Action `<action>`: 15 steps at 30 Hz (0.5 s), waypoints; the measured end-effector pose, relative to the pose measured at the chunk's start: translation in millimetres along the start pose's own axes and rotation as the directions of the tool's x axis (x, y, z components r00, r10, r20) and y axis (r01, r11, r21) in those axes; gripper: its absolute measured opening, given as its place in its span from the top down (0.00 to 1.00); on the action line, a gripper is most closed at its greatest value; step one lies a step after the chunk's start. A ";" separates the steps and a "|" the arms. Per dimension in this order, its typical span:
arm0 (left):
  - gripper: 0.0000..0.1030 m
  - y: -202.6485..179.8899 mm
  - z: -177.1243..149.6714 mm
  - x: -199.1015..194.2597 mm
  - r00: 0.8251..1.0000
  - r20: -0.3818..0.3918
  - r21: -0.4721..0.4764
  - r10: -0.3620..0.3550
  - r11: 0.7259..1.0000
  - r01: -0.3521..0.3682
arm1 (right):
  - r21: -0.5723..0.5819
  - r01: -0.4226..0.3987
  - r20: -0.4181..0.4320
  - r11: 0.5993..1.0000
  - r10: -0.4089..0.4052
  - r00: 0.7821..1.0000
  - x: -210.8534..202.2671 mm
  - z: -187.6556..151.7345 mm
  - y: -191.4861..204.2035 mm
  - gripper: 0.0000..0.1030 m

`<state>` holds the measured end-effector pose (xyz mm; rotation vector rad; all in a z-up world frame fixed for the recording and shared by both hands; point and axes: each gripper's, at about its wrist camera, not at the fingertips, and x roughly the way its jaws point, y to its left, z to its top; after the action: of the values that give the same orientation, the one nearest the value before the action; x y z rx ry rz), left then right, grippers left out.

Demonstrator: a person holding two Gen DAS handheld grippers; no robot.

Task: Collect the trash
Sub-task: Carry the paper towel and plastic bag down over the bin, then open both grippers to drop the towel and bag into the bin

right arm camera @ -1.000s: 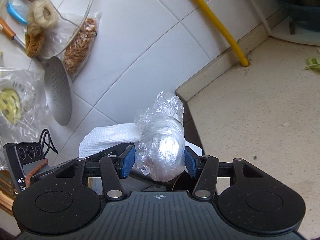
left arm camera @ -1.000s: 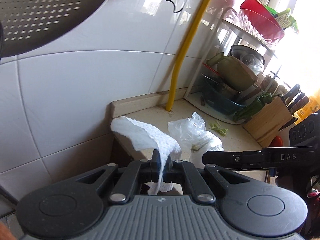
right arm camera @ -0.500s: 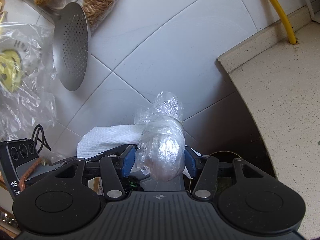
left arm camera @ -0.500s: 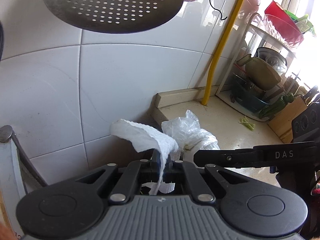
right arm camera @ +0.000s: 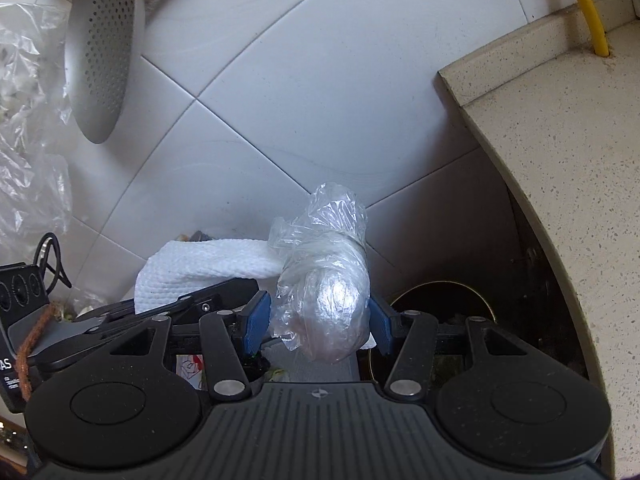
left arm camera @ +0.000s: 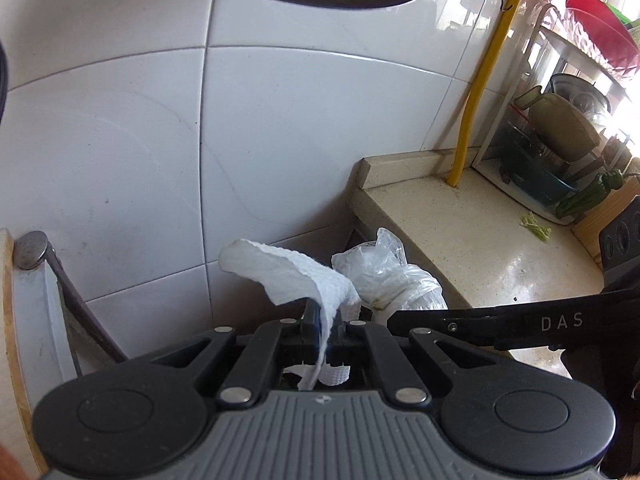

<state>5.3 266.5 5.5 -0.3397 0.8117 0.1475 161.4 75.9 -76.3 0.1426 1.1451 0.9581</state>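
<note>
Trash is in both claws: the left gripper (left arm camera: 326, 322) is pressed together on a white paper towel (left arm camera: 296, 276), which droops over its tips, and the right gripper (right arm camera: 318, 318) pinches a crumpled plastic bag (right arm camera: 328, 300) between its blue pads (right arm camera: 256, 318). Both bundles hang side by side, the towel touching the bag, off the worktop's (right arm camera: 560, 128) end edge and in front of the tiled wall (left arm camera: 280, 140). Just below the right gripper a dark round opening (right arm camera: 440, 312) shows, probably the bin. To finish well, I would centre each bundle over that mouth before letting go, releasing one at a time so the towel does not snag. Room is tight: worktop edge to the right, wall ahead, a hanging skimmer (right arm camera: 104, 48) above left; the yellow pipe (left arm camera: 480, 80) stands farther back.
</note>
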 end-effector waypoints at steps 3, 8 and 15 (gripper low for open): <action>0.99 3.4 -1.3 10.6 1.000 -0.021 0.004 0.010 1.000 -0.010 | 0.010 0.020 -0.022 1.000 -0.020 1.000 12.9 -1.2 -4.0 0.41; 0.99 8.3 -3.9 37.1 0.996 -0.079 0.006 0.052 0.999 -0.052 | 0.013 0.072 -0.053 0.997 -0.071 0.996 36.1 -1.6 -13.1 0.38; 0.97 14.1 -9.3 67.1 0.985 -0.142 0.016 0.093 0.996 -0.091 | 0.039 0.115 -0.093 0.993 -0.111 0.990 59.3 -3.3 -28.6 0.30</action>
<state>41.1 276.5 -52.9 -0.3068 0.9703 0.2076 179.7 98.9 -135.3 0.0702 1.2452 0.8461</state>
